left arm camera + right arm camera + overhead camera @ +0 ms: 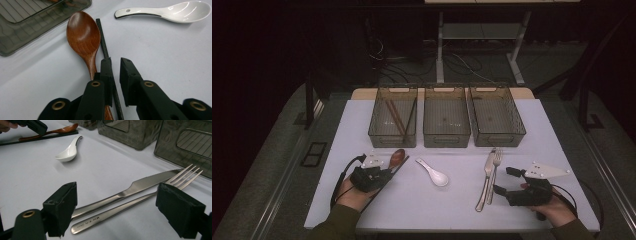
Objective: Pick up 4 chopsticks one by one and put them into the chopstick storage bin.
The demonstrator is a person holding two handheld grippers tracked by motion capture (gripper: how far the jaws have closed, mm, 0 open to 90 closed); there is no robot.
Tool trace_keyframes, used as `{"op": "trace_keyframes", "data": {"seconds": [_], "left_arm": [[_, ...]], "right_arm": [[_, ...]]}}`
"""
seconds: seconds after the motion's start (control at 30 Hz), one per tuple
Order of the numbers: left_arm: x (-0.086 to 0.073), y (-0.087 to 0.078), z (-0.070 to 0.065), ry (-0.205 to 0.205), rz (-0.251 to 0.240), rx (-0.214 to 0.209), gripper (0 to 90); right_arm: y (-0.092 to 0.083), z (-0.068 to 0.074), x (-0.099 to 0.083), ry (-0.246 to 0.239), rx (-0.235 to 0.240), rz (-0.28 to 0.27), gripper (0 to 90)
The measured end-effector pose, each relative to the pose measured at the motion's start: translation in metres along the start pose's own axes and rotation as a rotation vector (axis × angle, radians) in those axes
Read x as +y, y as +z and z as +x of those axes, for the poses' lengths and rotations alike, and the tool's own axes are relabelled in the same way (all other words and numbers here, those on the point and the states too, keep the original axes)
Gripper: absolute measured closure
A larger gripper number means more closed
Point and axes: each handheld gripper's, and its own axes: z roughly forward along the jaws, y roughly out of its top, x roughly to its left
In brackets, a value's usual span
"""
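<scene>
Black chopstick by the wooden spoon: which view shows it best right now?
The left gripper view: the black chopstick runs close-up between the jaws. The high view shows a thin dark line; the right gripper view, a distant strip.

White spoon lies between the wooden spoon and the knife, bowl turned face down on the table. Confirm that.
Not quite: the white spoon lies bowl up, its hollow open to the camera, as the left gripper view shows. It does lie between the wooden spoon and the knife.

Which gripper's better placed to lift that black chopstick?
Left. The left gripper has the black chopstick between its nearly shut jaws, beside the wooden spoon. The right gripper sits open over knife and fork.
</scene>
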Motion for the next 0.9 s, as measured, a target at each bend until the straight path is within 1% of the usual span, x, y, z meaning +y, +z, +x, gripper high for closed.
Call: {"op": "trace_keyframes", "data": {"seconds": [0.03, 0.17, 0.2, 0.3, 0.5, 0.6, 0.67, 0.7, 0.8, 0.9], "left_arm": [[-0.0003, 0.0006, 0.0006, 0.005, 0.005, -0.002, 81.1], [-0.0014, 0.0045, -0.0003, 0.001, 0.029, -0.007, 82.1], [-0.0014, 0.0051, 0.0001, 0.010, 0.037, -0.008, 82.1], [-0.0019, 0.0055, -0.0004, 0.001, 0.033, -0.004, 82.0], [-0.0024, 0.0058, -0.0002, 0.009, 0.039, 0.012, 81.7], [-0.0030, 0.0073, -0.0001, 0.008, 0.042, 0.008, 81.7], [-0.0031, 0.0087, 0.0004, 0.015, 0.054, 0.005, 81.5], [-0.0033, 0.0092, -0.0006, 0.005, 0.056, 0.007, 81.4], [-0.0032, 0.0092, -0.0007, 0.002, 0.055, 0.007, 81.4], [-0.0037, 0.0093, -0.0023, -0.006, 0.052, -0.006, 80.7]], "right_arm": [[0.0000, 0.0000, 0.0000, 0.000, 0.000, 0.000, 17.7], [0.0000, 0.0001, 0.0000, -0.001, 0.001, 0.001, 17.7], [0.0001, 0.0001, 0.0000, -0.002, 0.002, 0.001, 17.7], [0.0001, 0.0001, 0.0000, -0.002, 0.003, 0.001, 17.7], [0.0002, 0.0004, 0.0000, -0.002, 0.004, 0.001, 17.7], [0.0002, 0.0005, 0.0000, -0.003, 0.005, 0.001, 17.7], [0.0003, 0.0004, 0.0000, -0.002, 0.005, 0.002, 17.7], [0.0002, 0.0004, 0.0000, -0.002, 0.005, 0.002, 17.7], [0.0003, 0.0005, 0.0000, -0.003, 0.005, 0.001, 17.7], [0.0001, 0.0006, 0.0001, -0.002, 0.005, 0.001, 17.7]]}}
